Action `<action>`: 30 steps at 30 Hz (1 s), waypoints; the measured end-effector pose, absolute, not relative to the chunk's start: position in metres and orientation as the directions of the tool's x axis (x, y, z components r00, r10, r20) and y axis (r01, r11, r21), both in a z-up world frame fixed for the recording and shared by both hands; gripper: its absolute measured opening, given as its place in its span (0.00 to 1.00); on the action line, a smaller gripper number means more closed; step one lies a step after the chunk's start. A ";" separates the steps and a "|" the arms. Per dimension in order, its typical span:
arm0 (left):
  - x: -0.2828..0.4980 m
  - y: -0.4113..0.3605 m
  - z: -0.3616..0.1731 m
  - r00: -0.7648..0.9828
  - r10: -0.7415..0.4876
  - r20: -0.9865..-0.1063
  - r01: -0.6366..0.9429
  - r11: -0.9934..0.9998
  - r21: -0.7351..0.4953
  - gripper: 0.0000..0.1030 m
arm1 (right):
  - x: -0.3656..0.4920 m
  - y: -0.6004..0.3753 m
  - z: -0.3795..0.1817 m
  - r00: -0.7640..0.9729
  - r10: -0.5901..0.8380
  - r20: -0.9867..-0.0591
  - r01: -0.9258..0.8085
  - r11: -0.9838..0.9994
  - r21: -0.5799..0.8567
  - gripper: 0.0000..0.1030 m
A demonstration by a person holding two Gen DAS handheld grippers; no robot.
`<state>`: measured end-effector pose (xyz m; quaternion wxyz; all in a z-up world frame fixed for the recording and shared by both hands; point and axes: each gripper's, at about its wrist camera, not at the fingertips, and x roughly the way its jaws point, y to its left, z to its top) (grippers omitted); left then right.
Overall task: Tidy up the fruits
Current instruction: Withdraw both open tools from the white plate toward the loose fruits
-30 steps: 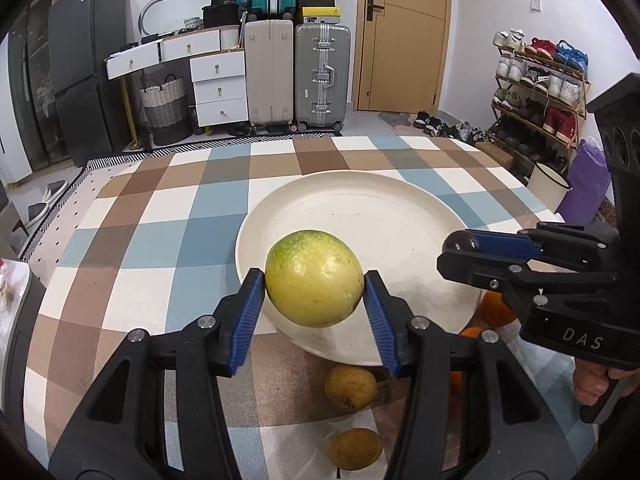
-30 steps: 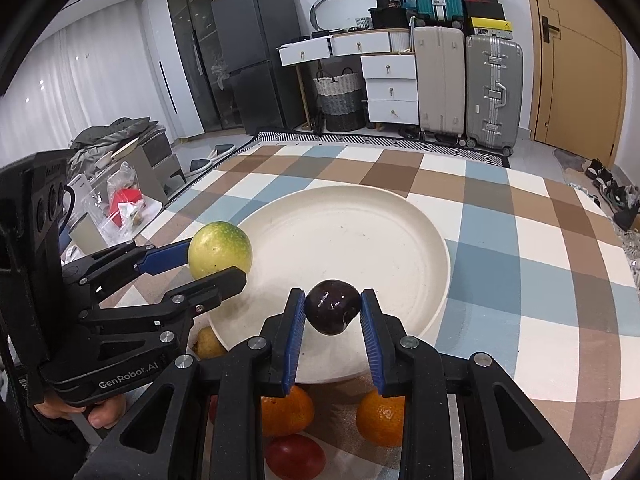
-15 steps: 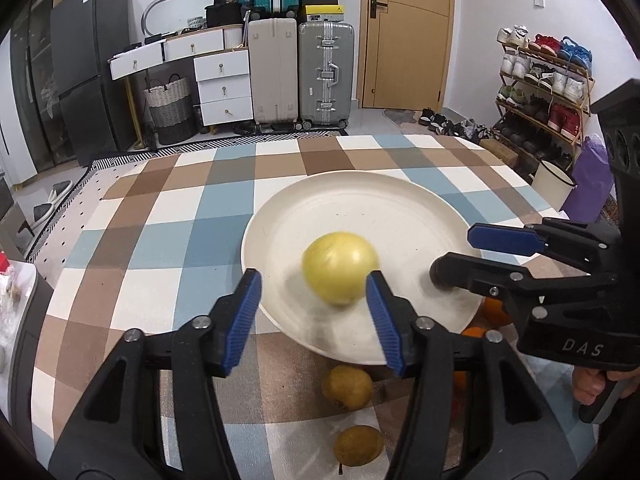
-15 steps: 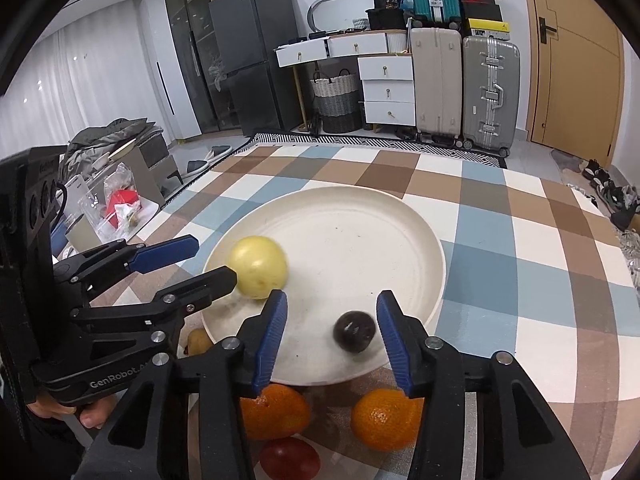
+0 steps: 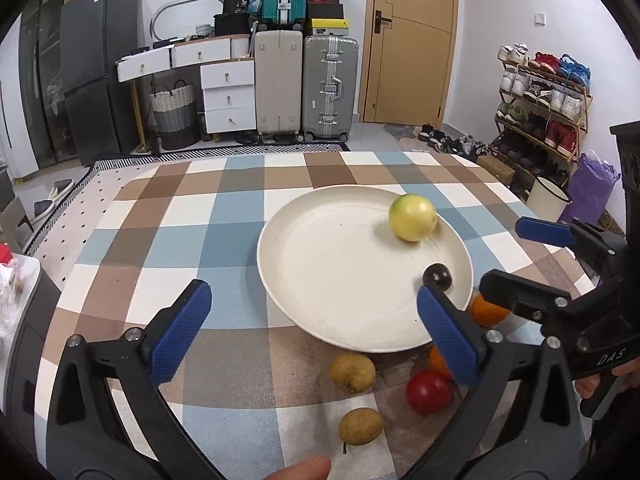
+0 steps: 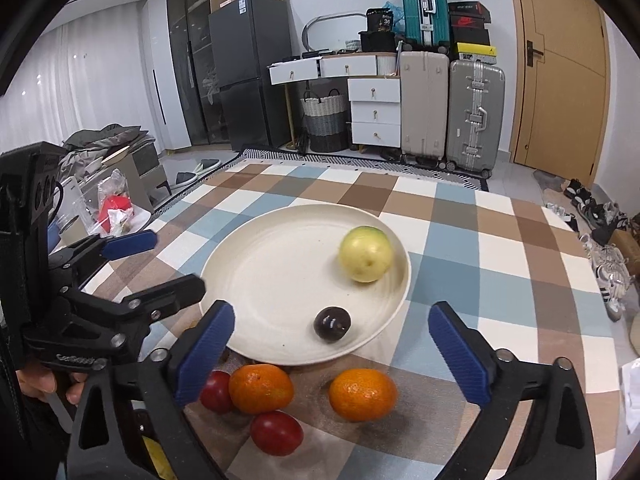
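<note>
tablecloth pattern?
Tablecloth: blue, brown and white checks; clearest in the left wrist view.

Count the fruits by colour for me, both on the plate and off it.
Yellow-green fruit: 1
Dark purple fruit: 1
Oranges: 2
Red fruits: 2
Brownish pears: 2
Total: 8

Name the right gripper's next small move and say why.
Probably lower the right gripper, whose jaws have just been opening and now stand wide and empty, onto the nearer orange. The dark fruit and yellow-green fruit already lie on the plate, while that orange sits off it, directly below the fingers.
</note>
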<state>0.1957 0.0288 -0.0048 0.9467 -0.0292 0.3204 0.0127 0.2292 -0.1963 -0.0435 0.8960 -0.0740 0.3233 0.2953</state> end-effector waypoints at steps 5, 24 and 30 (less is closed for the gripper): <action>0.190 0.032 -0.003 0.793 0.007 -0.609 -0.049 0.997 -0.054 1.00 | 0.226 -0.204 -0.040 0.628 0.465 -0.623 -0.562 0.826 0.050 0.99; 0.179 0.026 -0.006 0.762 -0.014 -0.647 -0.010 0.999 -0.034 1.00 | 0.226 -0.251 -0.060 0.590 0.416 -0.692 -0.513 0.855 0.077 1.00; 0.170 0.025 -0.017 0.732 -0.016 -0.681 -0.002 1.000 -0.025 1.00 | 0.235 -0.254 -0.074 0.545 0.402 -0.736 -0.491 0.864 0.108 0.99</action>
